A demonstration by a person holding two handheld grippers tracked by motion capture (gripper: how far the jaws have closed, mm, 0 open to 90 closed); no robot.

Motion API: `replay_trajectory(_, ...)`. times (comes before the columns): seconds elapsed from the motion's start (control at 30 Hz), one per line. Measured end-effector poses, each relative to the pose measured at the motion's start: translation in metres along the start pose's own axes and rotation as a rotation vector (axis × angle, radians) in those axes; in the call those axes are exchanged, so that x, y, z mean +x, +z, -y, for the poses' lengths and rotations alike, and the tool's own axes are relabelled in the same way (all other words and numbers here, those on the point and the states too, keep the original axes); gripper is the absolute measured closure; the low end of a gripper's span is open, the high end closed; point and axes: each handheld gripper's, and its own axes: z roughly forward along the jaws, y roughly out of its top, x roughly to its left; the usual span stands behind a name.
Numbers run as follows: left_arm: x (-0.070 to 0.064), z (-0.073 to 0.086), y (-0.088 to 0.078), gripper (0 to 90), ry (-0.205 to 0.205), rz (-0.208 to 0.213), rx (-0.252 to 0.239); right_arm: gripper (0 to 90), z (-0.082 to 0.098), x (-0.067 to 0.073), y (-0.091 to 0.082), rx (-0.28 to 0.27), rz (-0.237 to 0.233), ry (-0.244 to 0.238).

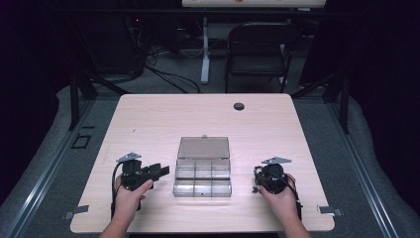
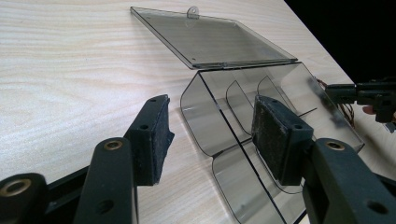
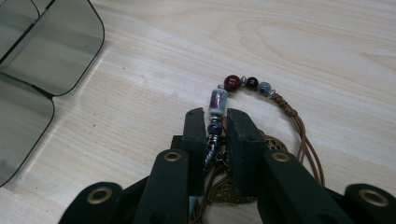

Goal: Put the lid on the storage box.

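Black jaws of the right gripper (image 3: 217, 122) stand narrow, with the beaded cord bracelet (image 3: 219, 100) running between their pads; whether the pads already pinch it I cannot tell for sure, but they look closed on the strand just below the pale tube bead (image 3: 218, 101). Outward from that point the string of beads runs straight ahead of the jaws, then bends to the right through a dark red bead (image 3: 232, 83) and smaller ones into the brown cords (image 3: 303, 135), which loop back beside the right jaw. So its long axis lies nearly along the gripper's own line, beads pointing away from the hand. In the high view the right gripper (image 1: 270, 179) sits on the table (image 1: 148, 119) just to the right of the clear compartment box (image 1: 203, 173), and the bracelet is beneath it, well nearer this hand than the other. The box lies to the left of the bracelet, its lid (image 1: 203, 148) folded open and flat toward the far side, so a carry leftward over the near wall looks like the move ahead. The left gripper (image 2: 210, 135) is wide open at the box's left end, one jaw outside it and one over a compartment, pinching nothing.
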Motion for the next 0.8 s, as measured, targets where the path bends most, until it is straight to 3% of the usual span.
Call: replay_trajectory(0.8, 0.0038, 0.0, -0.0011, 47.0, -0.015, 0.003, -0.001, 84.0, -0.0017, 0.0086, 0.0034, 0.027, 0.028, -0.078)
